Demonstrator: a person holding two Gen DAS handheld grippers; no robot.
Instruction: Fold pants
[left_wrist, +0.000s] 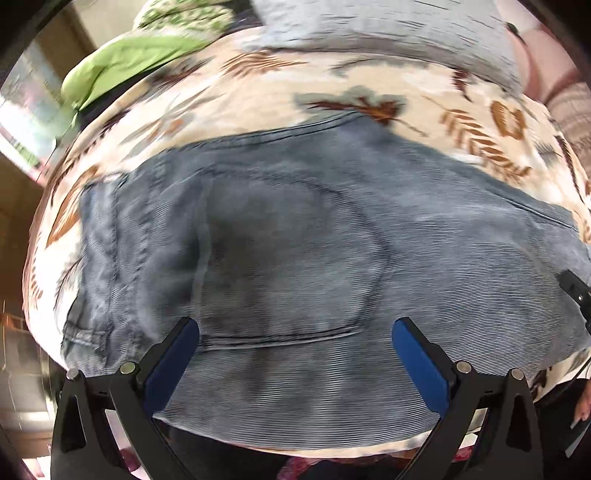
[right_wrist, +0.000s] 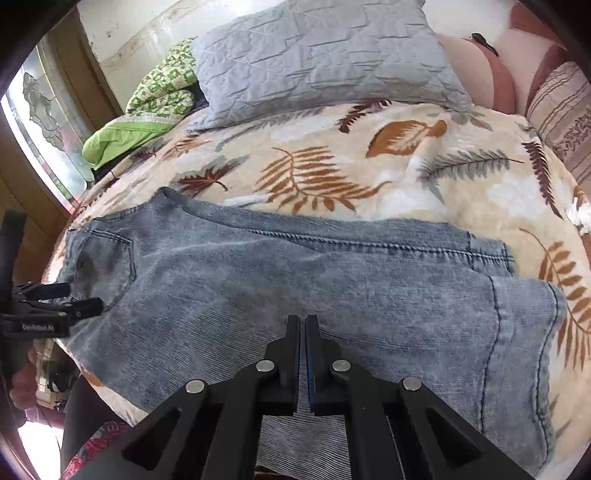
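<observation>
Right wrist view: the pants (right_wrist: 295, 280), pale blue denim, lie flat across the leaf-print blanket (right_wrist: 332, 166) on the bed, waist and a back pocket to the left, hems to the right. One leg lies over the other; the lower one shows only as a strip along the far edge. Near edge of the denim is cut off behind my right gripper (right_wrist: 302, 325), whose jaws stand closed together with nothing visible between the pads, tips over the cloth; contact I cannot judge.

My left gripper (right_wrist: 70, 299) comes in at the left edge by the pocket, seen side-on and partly cropped. From the left wrist view my left gripper (left_wrist: 295, 332) has its blue pads spread wide apart, empty, above the pocket area. That frame is motion-blurred; seams and print smear.

Beyond: a grey quilted pillow (right_wrist: 321, 59), a green patterned quilt (right_wrist: 162, 88) half hidden behind it, and a striped cushion (right_wrist: 561, 110) cropped at right.
</observation>
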